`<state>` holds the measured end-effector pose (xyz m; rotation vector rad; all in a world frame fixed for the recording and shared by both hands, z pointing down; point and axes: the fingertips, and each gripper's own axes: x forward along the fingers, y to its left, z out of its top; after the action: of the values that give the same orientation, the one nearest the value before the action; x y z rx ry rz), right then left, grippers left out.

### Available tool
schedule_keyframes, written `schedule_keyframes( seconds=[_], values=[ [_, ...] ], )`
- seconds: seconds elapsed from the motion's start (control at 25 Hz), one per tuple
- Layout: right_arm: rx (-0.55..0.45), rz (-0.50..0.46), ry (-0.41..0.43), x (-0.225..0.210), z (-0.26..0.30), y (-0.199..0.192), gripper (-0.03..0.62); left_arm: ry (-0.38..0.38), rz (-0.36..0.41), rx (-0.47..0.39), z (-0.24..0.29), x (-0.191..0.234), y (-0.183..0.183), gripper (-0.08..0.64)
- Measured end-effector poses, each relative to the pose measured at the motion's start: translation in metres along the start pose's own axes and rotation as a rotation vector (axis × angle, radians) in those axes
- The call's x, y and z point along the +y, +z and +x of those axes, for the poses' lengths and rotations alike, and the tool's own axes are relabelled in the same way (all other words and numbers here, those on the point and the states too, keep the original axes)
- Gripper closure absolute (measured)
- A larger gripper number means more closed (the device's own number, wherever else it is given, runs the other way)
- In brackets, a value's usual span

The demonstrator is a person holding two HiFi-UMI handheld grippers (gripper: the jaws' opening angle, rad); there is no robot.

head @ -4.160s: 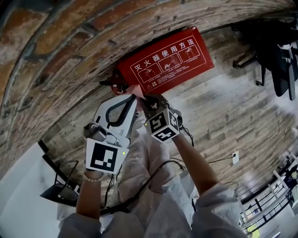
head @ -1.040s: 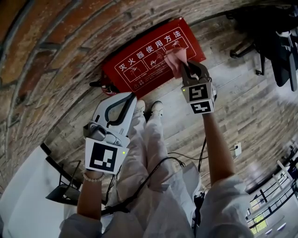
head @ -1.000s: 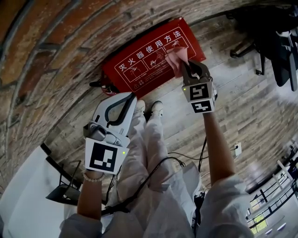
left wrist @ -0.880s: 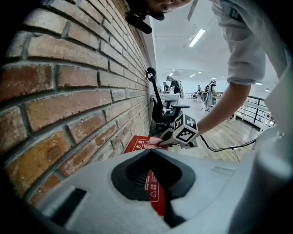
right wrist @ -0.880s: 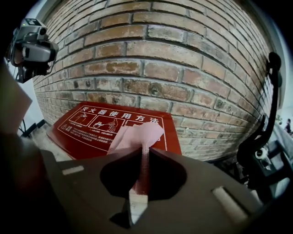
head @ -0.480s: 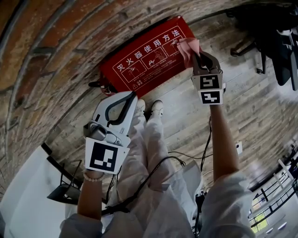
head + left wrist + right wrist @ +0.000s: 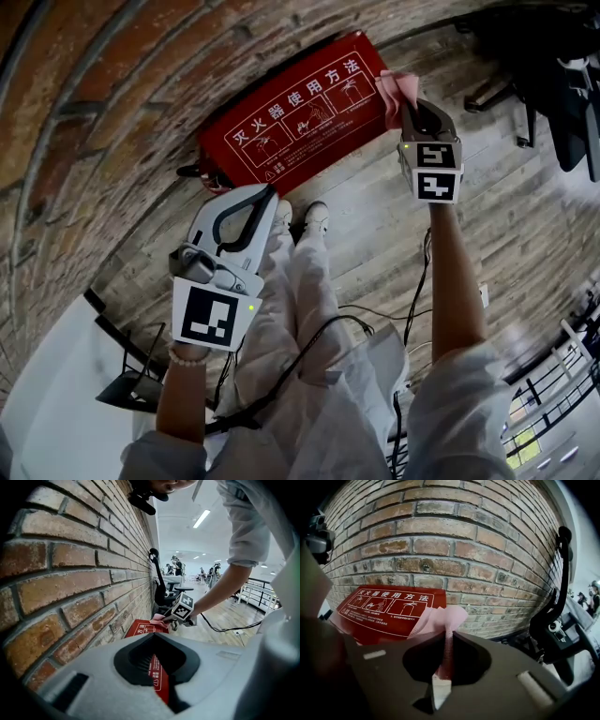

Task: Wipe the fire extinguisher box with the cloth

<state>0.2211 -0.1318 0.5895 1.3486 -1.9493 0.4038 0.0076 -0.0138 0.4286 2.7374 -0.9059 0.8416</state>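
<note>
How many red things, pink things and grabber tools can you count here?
Red fire extinguisher box: 1
Pink cloth: 1
Grippers: 2, the left gripper and the right gripper
Total: 4

— What stands at the back?
— A red-brown brick wall (image 7: pixel 84 103), meeting a grey wood-plank floor (image 7: pixel 506 187).
— Anything on the floor?
— A black swivel office chair (image 7: pixel 553 84) near the wall, a thin black cable (image 7: pixel 375 314) looping across the planks, and a small white socket plate (image 7: pixel 484 296) near it.
— And overhead?
— A long white ceiling strip light (image 7: pixel 201 518).
</note>
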Motion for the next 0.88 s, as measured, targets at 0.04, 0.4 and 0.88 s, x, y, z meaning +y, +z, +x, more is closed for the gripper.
schedule_keyframes(
  seconds=[0.04,0.4,0.88],
  values=[
    [0.0,0.002,-0.001,0.0,0.0,0.0,0.563,-0.001,0.0,0.0,0.001,0.0,0.0,0.561],
    [-0.038,0.043,0.0,0.002,-0.009,0.01,0.563,-0.001,0.019,-0.023,-0.001,0.005,0.005,0.561],
    [-0.12,0.079,0.064,0.068,-0.087,0.056,0.563,0.01,0.053,-0.082,-0.05,0.013,0.048,0.561]
  ],
)
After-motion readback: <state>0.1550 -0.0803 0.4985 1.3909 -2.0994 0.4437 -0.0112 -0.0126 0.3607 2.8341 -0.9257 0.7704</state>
